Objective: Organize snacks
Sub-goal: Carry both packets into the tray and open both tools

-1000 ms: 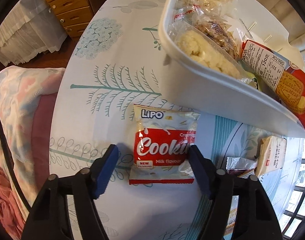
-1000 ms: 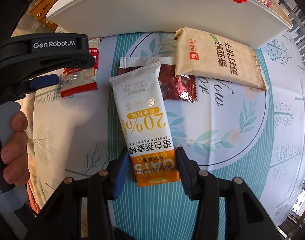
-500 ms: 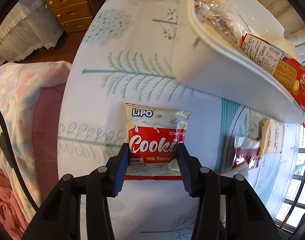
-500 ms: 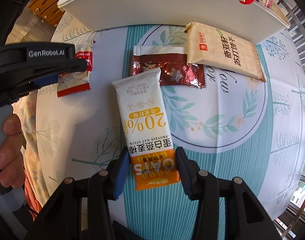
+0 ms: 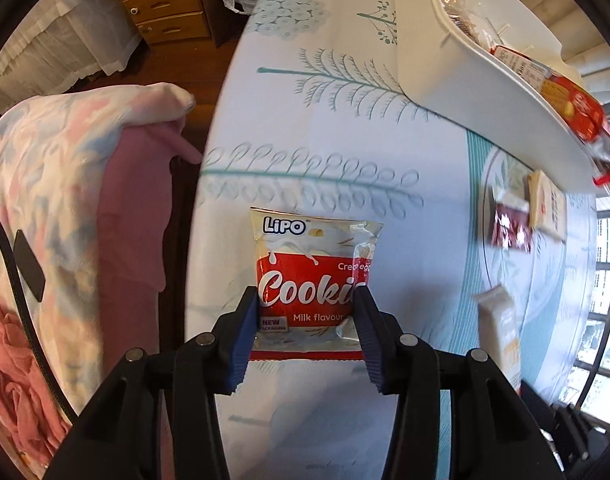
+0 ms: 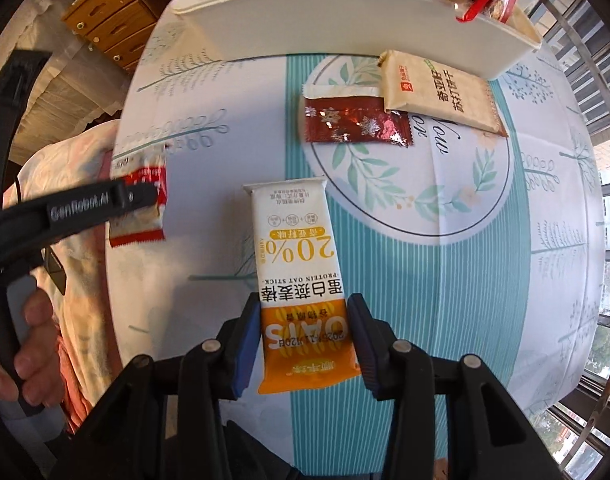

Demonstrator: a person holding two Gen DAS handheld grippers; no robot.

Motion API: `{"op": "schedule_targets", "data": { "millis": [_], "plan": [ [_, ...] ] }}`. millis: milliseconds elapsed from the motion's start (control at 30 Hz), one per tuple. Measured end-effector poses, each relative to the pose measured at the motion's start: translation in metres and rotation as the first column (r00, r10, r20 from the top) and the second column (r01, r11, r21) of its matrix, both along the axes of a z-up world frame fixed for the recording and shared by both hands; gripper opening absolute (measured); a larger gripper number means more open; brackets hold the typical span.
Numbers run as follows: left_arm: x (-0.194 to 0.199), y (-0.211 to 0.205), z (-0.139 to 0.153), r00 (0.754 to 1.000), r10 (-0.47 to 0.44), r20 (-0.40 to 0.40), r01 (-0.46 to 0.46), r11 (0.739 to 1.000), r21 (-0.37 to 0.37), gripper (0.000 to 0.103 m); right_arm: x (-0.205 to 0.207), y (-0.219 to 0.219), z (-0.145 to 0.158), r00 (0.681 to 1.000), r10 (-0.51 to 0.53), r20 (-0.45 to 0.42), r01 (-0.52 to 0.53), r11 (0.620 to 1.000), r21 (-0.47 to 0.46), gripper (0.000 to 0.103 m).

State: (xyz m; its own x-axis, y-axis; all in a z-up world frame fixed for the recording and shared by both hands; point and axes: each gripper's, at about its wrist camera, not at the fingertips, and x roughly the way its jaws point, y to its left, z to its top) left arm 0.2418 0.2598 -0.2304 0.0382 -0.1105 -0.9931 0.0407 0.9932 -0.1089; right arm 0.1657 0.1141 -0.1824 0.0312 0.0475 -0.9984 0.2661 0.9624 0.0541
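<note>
My left gripper (image 5: pixel 307 298) is shut on a red and white Lipo cookie packet (image 5: pixel 311 264), held off the patterned tablecloth (image 5: pixel 325 128). In the right wrist view my right gripper (image 6: pixel 305 306) grips a white and orange oat stick (image 6: pixel 297 248) by its orange end. Its jaws are closing, with both pads on the wrapper. The white tray (image 6: pixel 345 16) of snacks stands at the far side of the table. A dark red wrapper (image 6: pixel 353 124) and a beige cracker packet (image 6: pixel 437 92) lie just before the tray. The left gripper's body (image 6: pixel 85 208) shows at the left with the cookie packet (image 6: pixel 141 208).
A chair draped in a pink and white blanket (image 5: pixel 85 200) stands against the table's left edge. Wooden drawers (image 5: pixel 161 0) are beyond it. A window railing (image 6: pixel 585 60) runs past the right edge. A hand (image 6: pixel 29 340) holds the left gripper's handle.
The left jaws shut on the cookie packet and lifted it. Both grippers drew back from the tray and rose. The oat stick came away from the red wrapper.
</note>
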Motion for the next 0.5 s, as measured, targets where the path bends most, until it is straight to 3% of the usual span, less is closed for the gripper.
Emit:
{"op": "schedule_targets", "data": {
  "millis": [233,500],
  "plan": [
    [-0.022,0.011,0.037,0.999,-0.021,0.025,0.022,0.999,-0.023,0.045,0.005,-0.006,0.028,0.997,0.045,0.059,-0.045,0.999,0.001,0.043],
    [-0.037,-0.001,0.094,0.994,-0.033,0.106,0.038,0.998,-0.046,0.045,0.024,-0.011,0.074,0.981,0.127,0.15,-0.127,0.992,-0.009,0.043]
  ]
}}
